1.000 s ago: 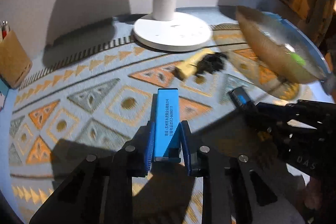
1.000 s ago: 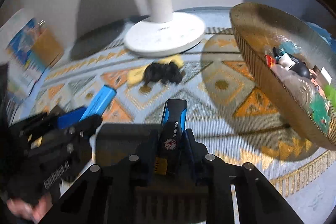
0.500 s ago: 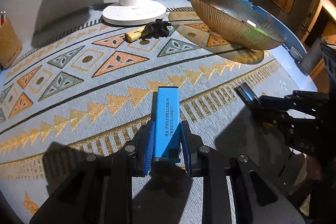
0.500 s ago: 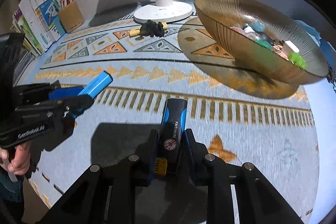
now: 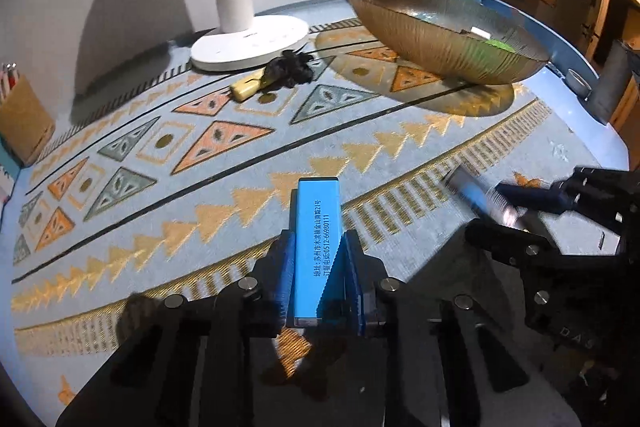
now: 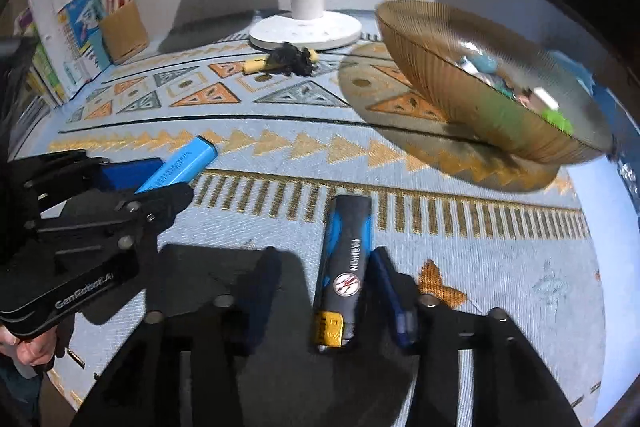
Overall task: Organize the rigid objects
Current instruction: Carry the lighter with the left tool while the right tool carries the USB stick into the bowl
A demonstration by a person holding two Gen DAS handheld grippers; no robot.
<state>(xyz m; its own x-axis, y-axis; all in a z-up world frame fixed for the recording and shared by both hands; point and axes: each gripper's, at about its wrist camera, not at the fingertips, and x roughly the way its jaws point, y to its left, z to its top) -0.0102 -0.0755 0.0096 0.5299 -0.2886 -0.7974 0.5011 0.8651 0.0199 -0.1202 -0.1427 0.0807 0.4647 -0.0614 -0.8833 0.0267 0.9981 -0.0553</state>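
Tools (image 5: pixel 316 275): 2, prob. 1 lighter (image 6: pixel 347 269) each

Open patterned cloth (image 6: pixel 460 247) ahead, bowl (image 6: pixel 460 79) right, lamp base (image 6: pixel 306 31) behind

Contents of the gold bowl (image 6: pixel 472 67) are smeared by motion in the right wrist view; individual pieces cannot be identified. In the left wrist view its near wall conceals all but a white and a green scrap. The black-and-blue lighter (image 5: pixel 480 201) is blurred there, its rear end hidden among the right gripper (image 5: pixel 532 211) fingers. The pen holder (image 5: pixel 22 119) is cut by the frame edge.
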